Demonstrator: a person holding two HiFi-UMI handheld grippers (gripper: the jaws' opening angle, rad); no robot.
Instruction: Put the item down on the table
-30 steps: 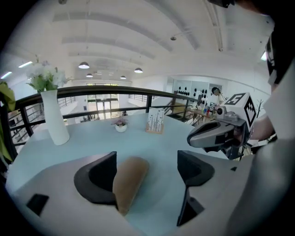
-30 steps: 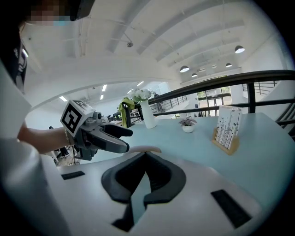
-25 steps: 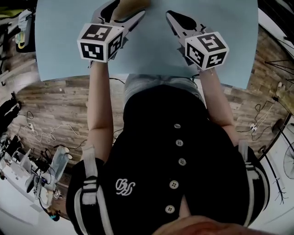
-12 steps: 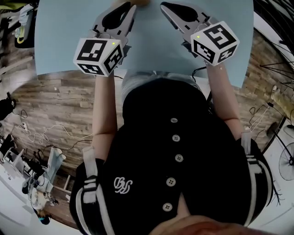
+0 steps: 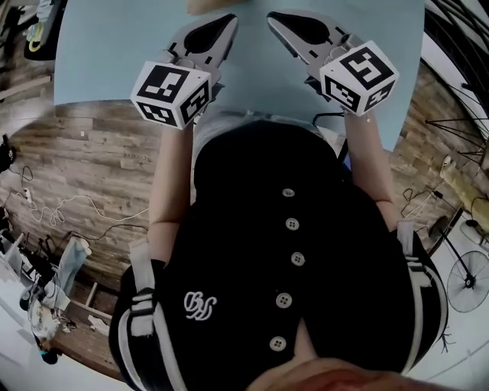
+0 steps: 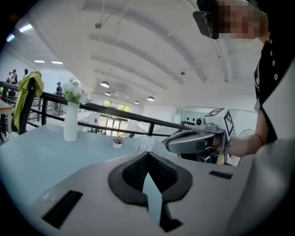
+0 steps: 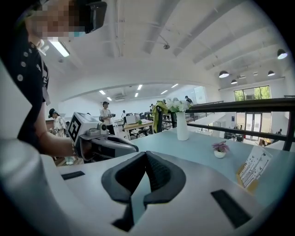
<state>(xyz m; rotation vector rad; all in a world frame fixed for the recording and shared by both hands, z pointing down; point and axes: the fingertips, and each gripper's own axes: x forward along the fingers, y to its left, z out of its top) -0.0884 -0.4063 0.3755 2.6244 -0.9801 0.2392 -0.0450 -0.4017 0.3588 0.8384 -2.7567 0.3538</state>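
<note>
A tan item [image 5: 209, 6] lies on the light blue table [image 5: 107, 61] at the top edge of the head view, mostly cut off. My left gripper [image 5: 231, 19] sits just short of it, jaws shut and empty. In the left gripper view the pads [image 6: 147, 154] meet with nothing between them, and a white card [image 6: 146, 144] stands on the table right beyond the tips. My right gripper [image 5: 272, 15] hovers beside the left one, also shut and empty [image 7: 145, 154]. A printed card in a tan stand [image 7: 254, 169] shows at the right of the right gripper view.
A white vase with flowers [image 6: 70, 120] and a tiny potted plant [image 6: 117, 144] stand farther back on the table. A dark railing [image 7: 239, 105] runs behind it. Other desks and people [image 7: 107, 115] are in the hall. Cables lie on the wooden floor [image 5: 76, 206].
The left jaws stood wide around the tan item a second ago; they are shut now and the item lies free beyond their tips. The right gripper has shifted slightly.
</note>
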